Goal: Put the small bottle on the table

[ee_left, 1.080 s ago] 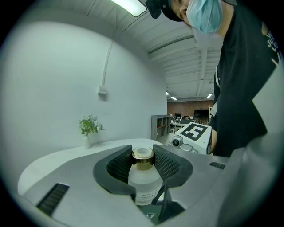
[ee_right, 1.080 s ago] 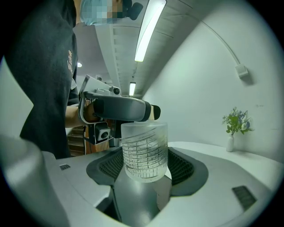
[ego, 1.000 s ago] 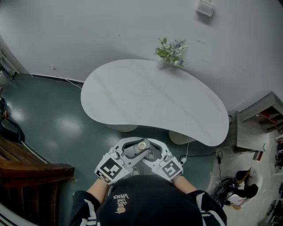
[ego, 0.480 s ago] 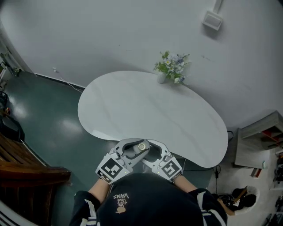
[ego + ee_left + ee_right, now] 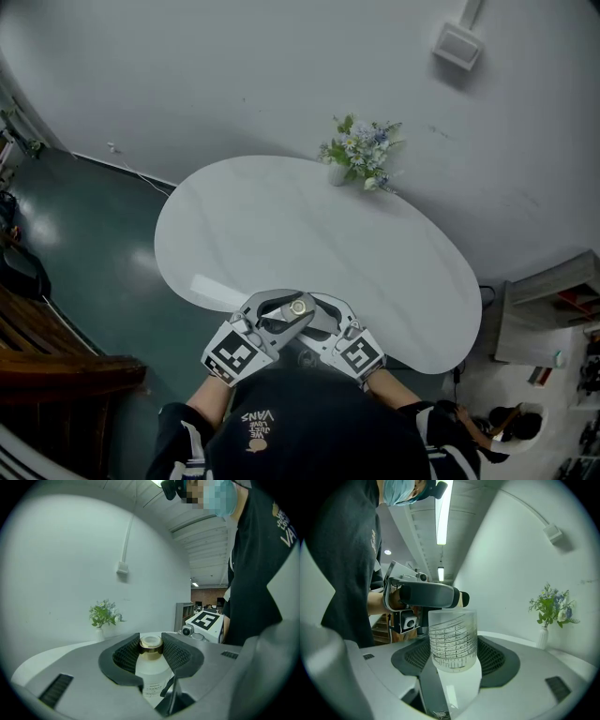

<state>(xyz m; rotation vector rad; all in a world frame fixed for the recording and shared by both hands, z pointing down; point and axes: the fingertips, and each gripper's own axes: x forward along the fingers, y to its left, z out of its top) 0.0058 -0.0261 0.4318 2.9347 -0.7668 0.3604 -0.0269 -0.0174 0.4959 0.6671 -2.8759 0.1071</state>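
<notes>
My left gripper (image 5: 151,657) is shut on a small clear bottle (image 5: 151,670) with a gold cap (image 5: 151,643); its ribbed pads clamp the neck. In the head view the gold cap (image 5: 298,307) shows between the left gripper (image 5: 279,312) jaws, over the near edge of the white table (image 5: 281,234). My right gripper (image 5: 453,657) is shut on a clear measuring cup (image 5: 452,640) with black graduation lines, held upright. The right gripper (image 5: 319,328) sits close beside the left one in front of the person's chest.
A small white vase of flowers (image 5: 361,152) stands at the table's far edge by the white wall. A wall-mounted box (image 5: 458,45) hangs above it. Grey shelving (image 5: 548,309) is at the right, dark wooden furniture (image 5: 56,361) at the left over green floor.
The view has drawn nearer to the table, so both grippers now sit over its near edge instead of over the floor. Both grips are unchanged.
</notes>
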